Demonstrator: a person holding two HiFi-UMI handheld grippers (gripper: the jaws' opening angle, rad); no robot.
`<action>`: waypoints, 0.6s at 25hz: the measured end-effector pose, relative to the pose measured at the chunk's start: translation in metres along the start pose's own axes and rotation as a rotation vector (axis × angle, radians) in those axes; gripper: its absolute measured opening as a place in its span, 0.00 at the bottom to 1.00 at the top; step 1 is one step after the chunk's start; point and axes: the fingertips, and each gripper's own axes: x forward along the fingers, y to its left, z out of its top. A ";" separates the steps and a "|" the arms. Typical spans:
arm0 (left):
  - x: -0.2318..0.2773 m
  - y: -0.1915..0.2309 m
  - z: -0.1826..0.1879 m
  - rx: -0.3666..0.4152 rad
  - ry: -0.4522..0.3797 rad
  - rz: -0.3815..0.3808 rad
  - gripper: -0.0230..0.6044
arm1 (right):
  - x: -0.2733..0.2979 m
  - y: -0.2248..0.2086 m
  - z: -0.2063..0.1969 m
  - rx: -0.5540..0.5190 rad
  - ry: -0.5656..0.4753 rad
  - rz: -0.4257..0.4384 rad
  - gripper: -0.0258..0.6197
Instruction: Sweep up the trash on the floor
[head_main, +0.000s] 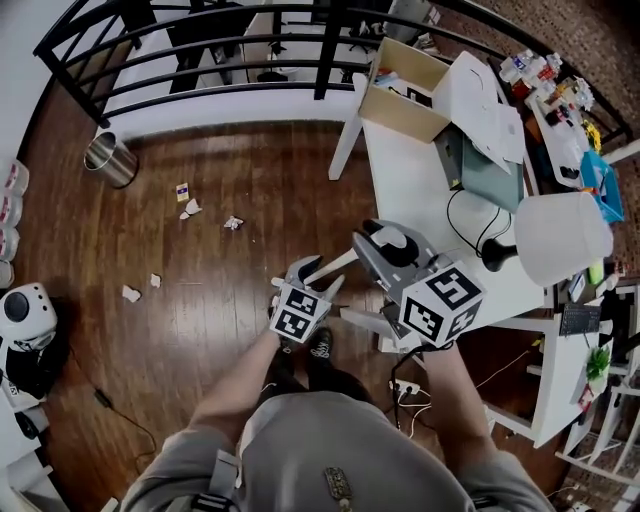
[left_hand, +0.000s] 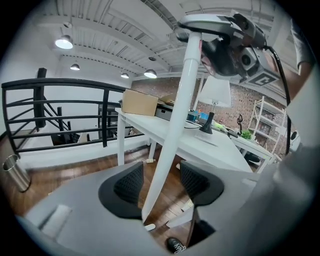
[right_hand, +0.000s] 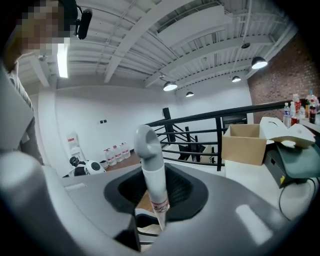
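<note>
Several scraps of paper trash (head_main: 190, 208) (head_main: 233, 223) (head_main: 131, 294) lie on the dark wood floor to the left. A long white handle (head_main: 338, 263) with a grey hooked top (right_hand: 146, 137) stands tilted in front of me. My right gripper (head_main: 390, 245) (right_hand: 156, 187) is shut on its upper part, just under the hook. Lower down, my left gripper (head_main: 315, 272) (left_hand: 161, 182) has the pole (left_hand: 180, 110) between its open jaws, with a gap to the right pad. The handle's bottom end is hidden.
A metal bin (head_main: 108, 158) stands at the far left by the black railing (head_main: 250, 40). The white desk (head_main: 420, 190) to the right carries a cardboard box (head_main: 400, 90) and a lamp (head_main: 560, 235). A white round device (head_main: 25, 310) sits at the left edge. My shoes (head_main: 320, 345) are below.
</note>
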 end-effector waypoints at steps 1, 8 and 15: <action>-0.004 0.001 -0.002 -0.002 -0.001 0.007 0.41 | -0.003 0.009 0.006 -0.003 -0.015 0.021 0.17; -0.051 0.018 -0.011 -0.025 -0.046 0.093 0.24 | -0.001 0.073 0.026 -0.048 -0.052 0.187 0.17; -0.124 0.045 -0.032 -0.047 -0.041 0.201 0.24 | 0.016 0.153 0.025 -0.165 -0.016 0.447 0.17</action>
